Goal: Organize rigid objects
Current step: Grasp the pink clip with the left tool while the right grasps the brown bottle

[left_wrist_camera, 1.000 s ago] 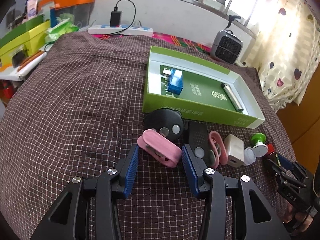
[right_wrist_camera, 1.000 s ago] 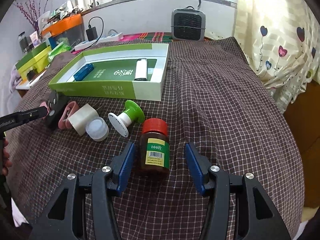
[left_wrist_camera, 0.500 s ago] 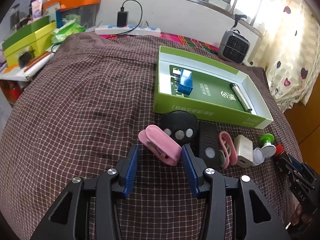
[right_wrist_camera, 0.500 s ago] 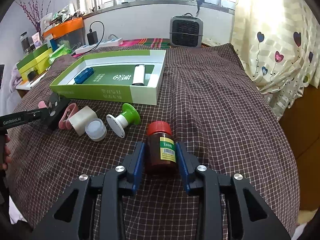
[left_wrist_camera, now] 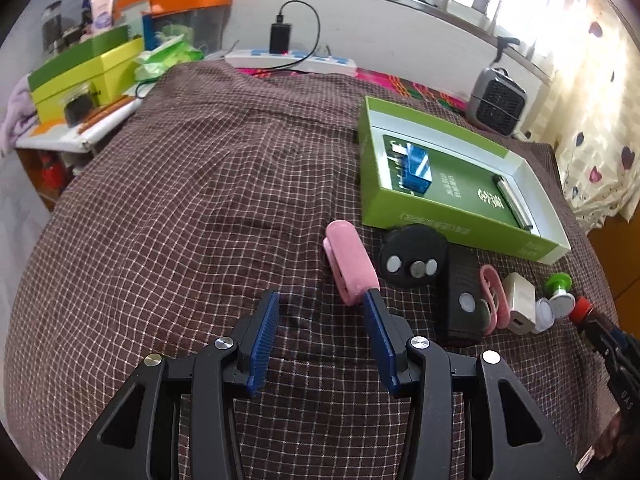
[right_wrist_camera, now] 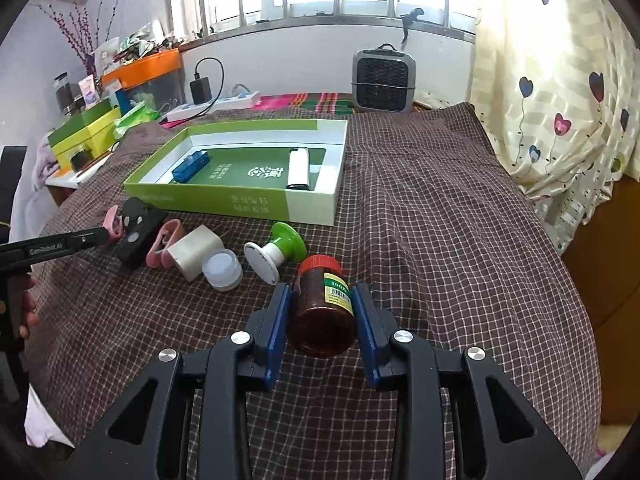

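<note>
My right gripper [right_wrist_camera: 320,304] is shut on a brown pill bottle [right_wrist_camera: 323,305] with a red cap and holds it lifted off the checked cloth. My left gripper [left_wrist_camera: 320,312] is open and empty; a pink clip [left_wrist_camera: 351,267] lies just ahead of its right finger. A green-and-white box [left_wrist_camera: 452,216] [right_wrist_camera: 304,208] holds a blue case [right_wrist_camera: 191,165] and a silver lighter [right_wrist_camera: 298,168]. Before the box lie a black round remote [left_wrist_camera: 413,256], a black fob [left_wrist_camera: 464,300], a pink loop [left_wrist_camera: 493,294], a white charger [right_wrist_camera: 194,251], a white cap [right_wrist_camera: 222,269] and a green-white knob [right_wrist_camera: 276,249].
A grey heater [right_wrist_camera: 383,80] and a power strip with charger [left_wrist_camera: 289,57] stand at the bed's far edge. Green boxes [left_wrist_camera: 84,72] and an orange-lidded bin [left_wrist_camera: 176,4] crowd a side shelf on the left. A heart-print curtain [right_wrist_camera: 568,92] hangs on the right.
My right gripper closed on the pill bottle and lifted and tilted it. My left gripper slid left and back, so the pink clip is no longer between its fingers.
</note>
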